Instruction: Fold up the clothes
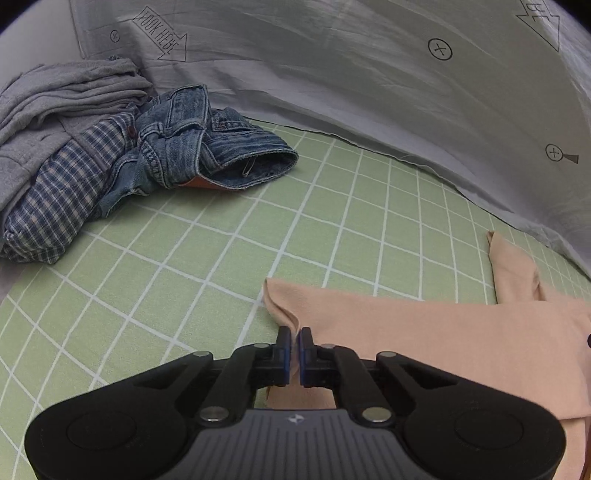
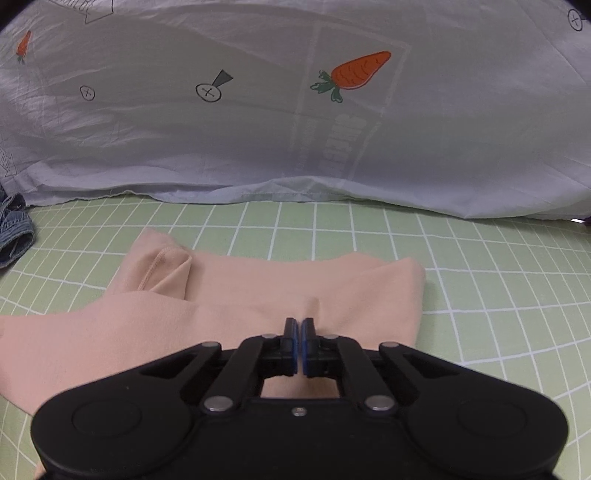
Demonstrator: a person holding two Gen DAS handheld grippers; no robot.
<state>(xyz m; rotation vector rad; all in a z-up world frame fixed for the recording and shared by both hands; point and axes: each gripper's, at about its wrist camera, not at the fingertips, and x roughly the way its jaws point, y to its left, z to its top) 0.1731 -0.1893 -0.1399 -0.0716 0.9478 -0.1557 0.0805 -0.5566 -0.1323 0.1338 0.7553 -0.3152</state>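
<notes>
I'm pinching the peach top (image 1: 424, 332) with both claws, left (image 1: 295, 334) and right (image 2: 299, 325); it's lying sideways, "LOOK HERE" backdrop (image 1: 332, 74) behind.

A pale green sheet (image 2: 480, 258) with a white grid covered the flat surface. Along its far edge hung a wrinkled pale grey cloth (image 2: 258, 147), its hem resting on the sheet. The cloth bore an orange carrot (image 2: 360, 70), crossed circles (image 1: 439, 48) and an arrow reading "LOOK HERE" (image 1: 159, 35). The light was soft and even, with faint shadows on the cloth.
</notes>
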